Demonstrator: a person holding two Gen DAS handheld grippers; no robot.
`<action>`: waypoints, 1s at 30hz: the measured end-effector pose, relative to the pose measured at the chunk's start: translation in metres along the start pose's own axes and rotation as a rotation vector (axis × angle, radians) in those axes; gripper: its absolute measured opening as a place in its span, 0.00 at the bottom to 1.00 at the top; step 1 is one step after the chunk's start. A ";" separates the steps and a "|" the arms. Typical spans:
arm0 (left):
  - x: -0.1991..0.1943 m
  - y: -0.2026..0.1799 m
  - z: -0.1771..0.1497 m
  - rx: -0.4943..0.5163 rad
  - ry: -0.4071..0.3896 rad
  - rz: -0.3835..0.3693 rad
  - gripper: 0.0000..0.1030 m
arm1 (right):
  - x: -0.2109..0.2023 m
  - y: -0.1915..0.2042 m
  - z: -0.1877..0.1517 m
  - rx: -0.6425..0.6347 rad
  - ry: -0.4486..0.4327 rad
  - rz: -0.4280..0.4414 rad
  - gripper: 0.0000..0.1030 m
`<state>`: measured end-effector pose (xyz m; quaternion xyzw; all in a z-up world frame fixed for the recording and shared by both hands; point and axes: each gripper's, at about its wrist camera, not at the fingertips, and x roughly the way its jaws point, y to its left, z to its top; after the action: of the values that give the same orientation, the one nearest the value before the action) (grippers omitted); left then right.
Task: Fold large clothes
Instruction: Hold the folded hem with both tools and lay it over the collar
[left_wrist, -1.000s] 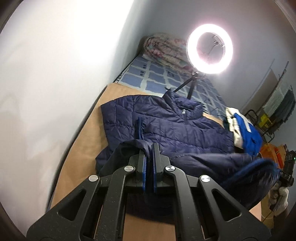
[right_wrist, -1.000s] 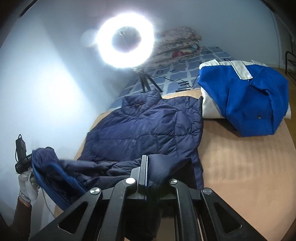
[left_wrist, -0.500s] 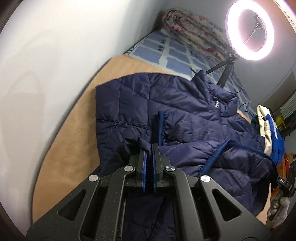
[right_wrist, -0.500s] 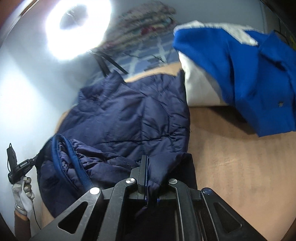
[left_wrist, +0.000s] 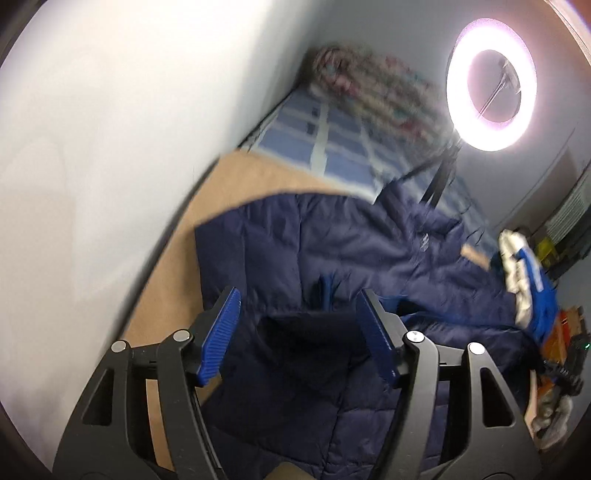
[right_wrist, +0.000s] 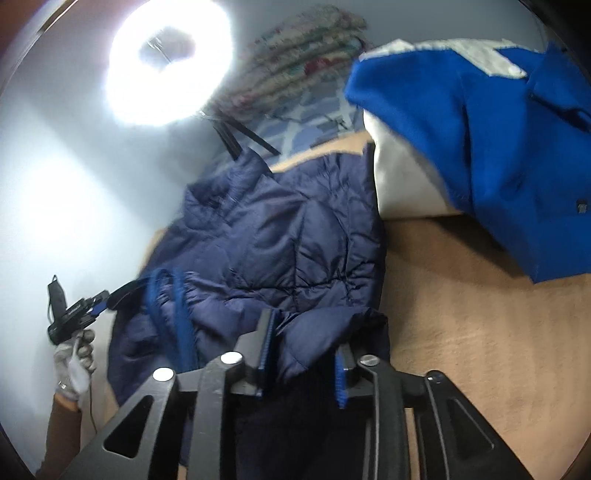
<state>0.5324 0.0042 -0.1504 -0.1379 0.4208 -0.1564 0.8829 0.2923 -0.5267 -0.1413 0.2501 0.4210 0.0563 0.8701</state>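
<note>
Left wrist view: the left gripper (left_wrist: 297, 332) points forward and down over a navy quilted jacket (left_wrist: 332, 251) spread on a tan surface (left_wrist: 166, 295). Its two blue-padded fingers (left_wrist: 219, 336) stand wide apart with nothing between them; a dark fold of the jacket lies below the gap. The jacket fills the middle of the view, its collar toward 1 o'clock. A lit ring light (left_wrist: 491, 85) on a tripod glows at 1 o'clock, and a patterned bedspread (left_wrist: 332, 136) lies at 12 o'clock. A folded blue and white garment (left_wrist: 528, 273) sits at 3 o'clock.

Right wrist view: the right gripper (right_wrist: 304, 350) reaches low over the near edge of the jacket (right_wrist: 288, 229). Its fingers (right_wrist: 266, 343) are parted, and a puffy fold of the jacket bulges up in the gap; whether the pads press it cannot be told. At 9 o'clock a gloved hand (right_wrist: 74, 358) holds the left gripper (right_wrist: 79, 312) beside the jacket. The blue and white garment (right_wrist: 498, 147) lies at 2 o'clock, and the ring light (right_wrist: 170, 62) at 11 o'clock.
</note>
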 end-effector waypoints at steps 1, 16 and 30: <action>-0.003 0.002 0.001 0.014 -0.006 -0.006 0.65 | -0.007 0.000 -0.001 -0.019 -0.027 -0.015 0.60; 0.067 -0.015 -0.043 0.247 0.185 0.149 0.63 | 0.028 0.003 0.009 -0.183 0.019 -0.200 0.77; 0.044 -0.043 -0.052 0.394 0.066 0.219 0.01 | 0.026 0.033 -0.008 -0.344 -0.015 -0.401 0.03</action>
<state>0.5110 -0.0576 -0.1962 0.0890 0.4235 -0.1433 0.8901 0.3069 -0.4867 -0.1480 0.0104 0.4397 -0.0482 0.8968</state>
